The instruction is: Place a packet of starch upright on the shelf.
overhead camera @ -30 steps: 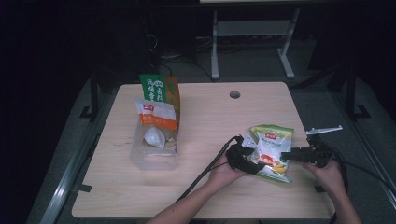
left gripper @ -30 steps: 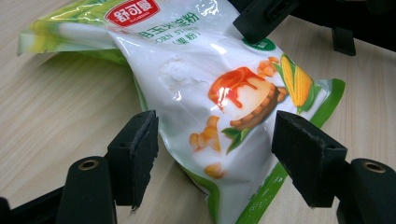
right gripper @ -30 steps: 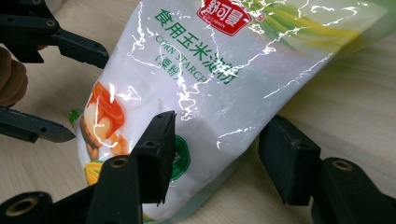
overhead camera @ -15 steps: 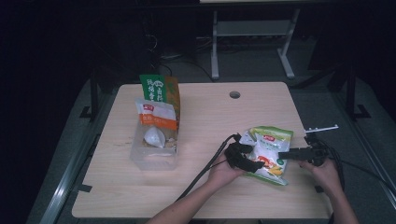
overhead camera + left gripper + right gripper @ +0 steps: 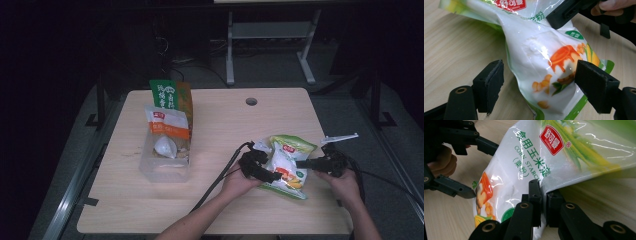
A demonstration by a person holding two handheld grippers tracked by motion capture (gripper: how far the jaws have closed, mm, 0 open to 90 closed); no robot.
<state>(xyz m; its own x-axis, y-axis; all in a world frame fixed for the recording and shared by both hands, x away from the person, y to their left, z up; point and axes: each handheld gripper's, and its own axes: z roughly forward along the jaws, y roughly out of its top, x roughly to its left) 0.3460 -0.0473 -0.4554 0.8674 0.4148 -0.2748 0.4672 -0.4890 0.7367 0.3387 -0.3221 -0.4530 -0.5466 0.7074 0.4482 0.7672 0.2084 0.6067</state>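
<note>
**Desk:** Which way is the bag lying?

**Me:** I've got one corn starch bag (image 5: 287, 165) on the right half of the table (image 5: 220, 125). In the high view its long axis runs from the table's far edge towards my side, leaning a little to the right as it comes, with the green and yellow top end farther away and the printed pudding picture nearer me. It sits tilted, part lifted off the wood.

**Desk:** And your grippers?

**Me:** My right gripper (image 5: 543, 195) has just been closing, and its jaws are now pinched together on the bag's side edge; the film is creased between the pads. My left gripper (image 5: 539, 80) has just been opening wider. Its jaws stand spread either side of the bag's lower end, and the left pad (image 5: 492, 82) is apart from the film. I cannot tell whether the right pad touches it.

**Desk:** Room to move?

**Me:** The bag is near the table's right edge, with my right hand (image 5: 345, 182) just beside that edge. To the left there is bare wood between the bag and one clear plastic tub (image 5: 165, 162), well apart. In the tub I count a red and white packet (image 5: 167, 122) upright, a green and orange packet (image 5: 170, 95) behind it, and a small white pouch (image 5: 164, 146). One cable hole (image 5: 251, 101) sits near the far edge.
</note>
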